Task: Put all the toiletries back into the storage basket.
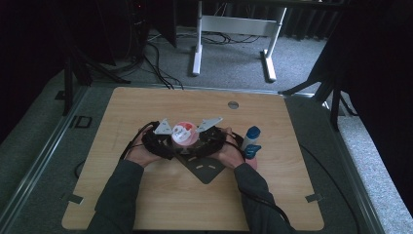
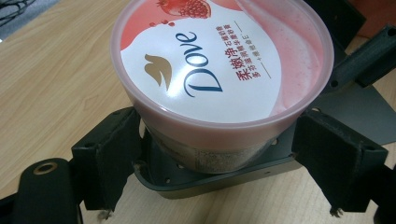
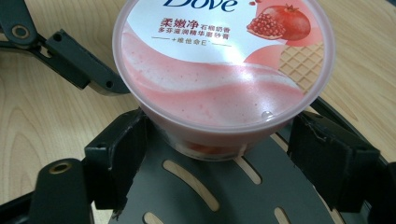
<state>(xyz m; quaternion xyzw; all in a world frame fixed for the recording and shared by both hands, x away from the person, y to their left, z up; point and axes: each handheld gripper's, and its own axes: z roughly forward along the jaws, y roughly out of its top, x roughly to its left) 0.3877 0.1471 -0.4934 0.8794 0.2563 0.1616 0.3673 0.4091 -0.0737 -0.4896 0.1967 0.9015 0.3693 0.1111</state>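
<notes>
Tub (image 1: 183, 132) of pink Dove cream stood on the grey plate (image 1: 207, 170); I had my left tool (image 2: 212, 154) and right tool (image 3: 217, 154) both clamped against its sides.

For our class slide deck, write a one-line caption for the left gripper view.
Left gripper jaws flank a pink-lidded Dove tub on a dark slotted plate.

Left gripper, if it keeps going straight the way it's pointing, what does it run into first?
Most likely the pink Dove tub: it sits right between the left gripper jaws, touching or nearly so. Beyond it lies the right gripper, opposite.
</notes>
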